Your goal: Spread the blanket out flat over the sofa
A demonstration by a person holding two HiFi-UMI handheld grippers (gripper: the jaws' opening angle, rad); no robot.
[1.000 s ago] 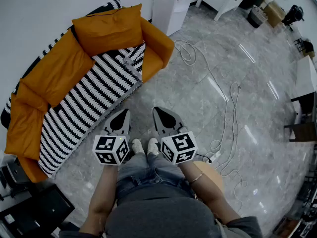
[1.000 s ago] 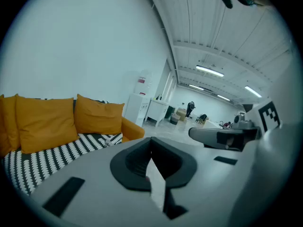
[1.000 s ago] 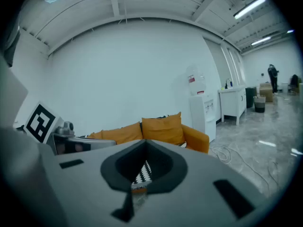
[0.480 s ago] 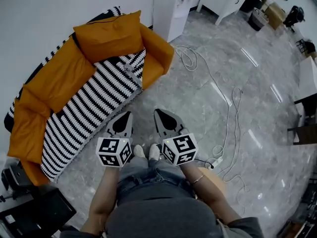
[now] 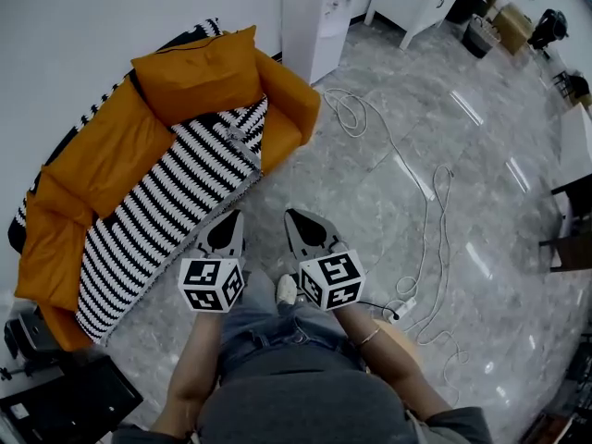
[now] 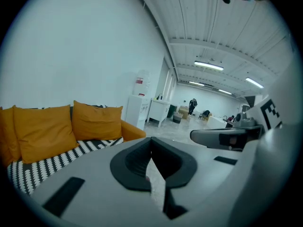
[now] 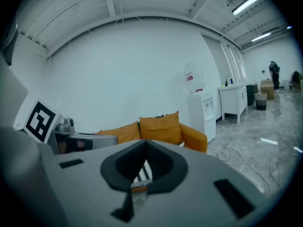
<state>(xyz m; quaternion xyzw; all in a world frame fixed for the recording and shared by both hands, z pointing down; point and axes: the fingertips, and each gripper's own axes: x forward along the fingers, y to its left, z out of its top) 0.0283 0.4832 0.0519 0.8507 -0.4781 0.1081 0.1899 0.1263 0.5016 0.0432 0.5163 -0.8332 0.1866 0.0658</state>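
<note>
One foot has slipped from sight since a second ago, and only one shoe shows now. My left gripper and right gripper both have jaws pressed together, empty. The striped blanket lies lengthwise along the sofa seat, running lower left to upper right. The dispenser has a red label, too small to read.

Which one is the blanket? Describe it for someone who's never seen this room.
Find the orange sofa against the white wall. The blanket lies along its seat and hangs over the front edge. Its black-and-white stripes set it apart from the plain orange cushions behind it.
</note>
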